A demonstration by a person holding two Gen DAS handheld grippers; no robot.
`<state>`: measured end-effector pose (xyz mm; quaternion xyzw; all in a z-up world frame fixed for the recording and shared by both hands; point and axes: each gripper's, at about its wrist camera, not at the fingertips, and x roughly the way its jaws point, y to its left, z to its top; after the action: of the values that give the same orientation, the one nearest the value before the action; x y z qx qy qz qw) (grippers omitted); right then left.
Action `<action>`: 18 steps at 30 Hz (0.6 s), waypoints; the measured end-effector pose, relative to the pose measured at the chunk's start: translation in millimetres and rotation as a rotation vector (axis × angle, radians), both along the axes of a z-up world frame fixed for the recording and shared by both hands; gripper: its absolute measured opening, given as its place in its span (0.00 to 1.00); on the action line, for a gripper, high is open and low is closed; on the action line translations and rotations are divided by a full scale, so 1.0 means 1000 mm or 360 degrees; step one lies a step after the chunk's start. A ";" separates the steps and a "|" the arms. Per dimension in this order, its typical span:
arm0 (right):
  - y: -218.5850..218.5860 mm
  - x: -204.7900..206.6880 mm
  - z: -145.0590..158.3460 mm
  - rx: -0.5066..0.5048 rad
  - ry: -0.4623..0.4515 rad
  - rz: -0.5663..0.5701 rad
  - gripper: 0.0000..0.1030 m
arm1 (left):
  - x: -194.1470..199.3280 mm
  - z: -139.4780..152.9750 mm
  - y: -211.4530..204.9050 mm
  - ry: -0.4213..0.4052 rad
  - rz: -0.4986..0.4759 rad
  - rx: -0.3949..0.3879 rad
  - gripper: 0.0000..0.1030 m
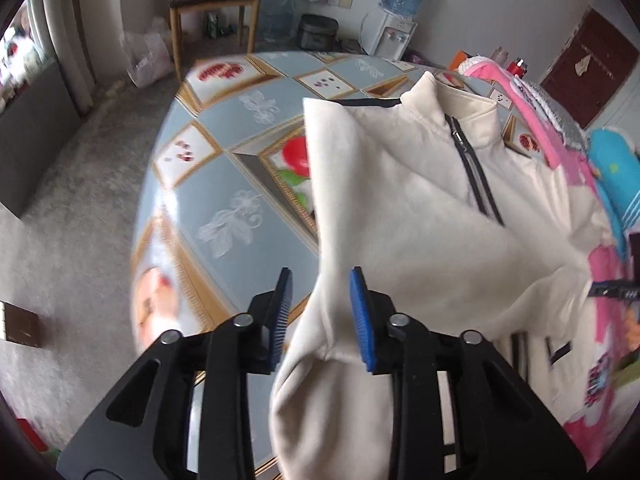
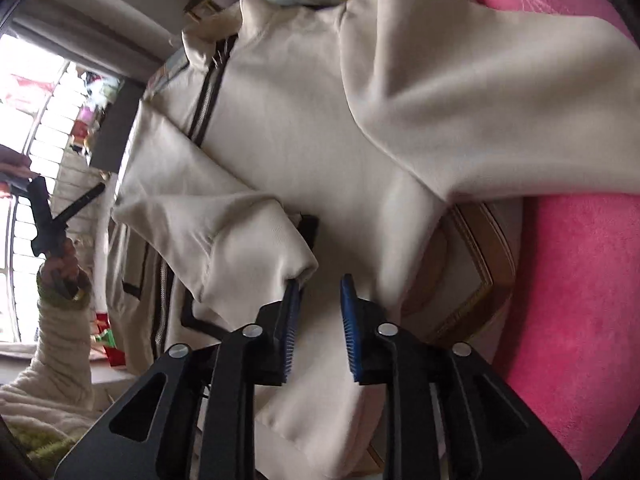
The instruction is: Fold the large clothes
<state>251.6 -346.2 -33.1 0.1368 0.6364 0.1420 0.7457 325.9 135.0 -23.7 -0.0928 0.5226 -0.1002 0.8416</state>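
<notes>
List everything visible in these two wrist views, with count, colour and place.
Cream zip-front fleece jacket: one, cream with dark zip, spread on the table.
Patterned blue-grey tablecloth table: one, under the jacket.
Pink fleece blanket: one, pink, beside the jacket.
Wooden chair: one, brown, behind the table.
White water dispenser: one, blue bottle on top, by the wall.
Left gripper: black with blue pads, jaws apart, a jacket fold between them.
Right gripper: black with blue pads, jaws apart above the jacket.
Person's cream sleeve: one, left edge.
</notes>
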 end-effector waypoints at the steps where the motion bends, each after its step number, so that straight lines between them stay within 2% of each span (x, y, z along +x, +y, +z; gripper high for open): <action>1: 0.005 0.004 0.003 0.0011 -0.0033 0.0006 0.25 | 0.013 -0.005 -0.001 0.0037 0.0017 -0.0014 0.39; 3: 0.012 0.020 0.010 -0.0025 -0.0093 0.0015 0.26 | 0.035 -0.014 -0.004 0.0084 0.0047 -0.0013 0.42; 6: 0.030 0.038 0.029 -0.0113 -0.0223 0.0044 0.26 | 0.062 -0.023 -0.014 0.0117 0.0072 0.0059 0.42; 7: 0.035 0.044 0.036 -0.0118 -0.0265 0.0049 0.30 | 0.067 -0.025 -0.019 0.0116 0.0067 0.0082 0.42; 10: 0.046 0.066 0.060 -0.0067 -0.0433 0.0051 0.52 | 0.074 -0.029 -0.027 0.0106 0.0040 0.0171 0.42; 12: 0.066 0.083 0.074 -0.0005 -0.0519 0.0116 0.52 | 0.074 -0.032 -0.030 0.0104 0.0032 0.0217 0.42; 15: 0.109 0.108 0.076 0.0052 -0.0531 0.0277 0.52 | 0.065 -0.023 -0.029 0.0050 0.0022 0.0187 0.42; 18: 0.172 0.138 0.053 0.0111 -0.0438 0.0454 0.52 | 0.034 -0.006 -0.032 -0.0072 -0.0078 0.0169 0.43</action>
<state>389.2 -174.5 20.1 0.0505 0.5361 0.2856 0.7928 360.0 102.7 -30.1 -0.0329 0.5101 -0.0949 0.8543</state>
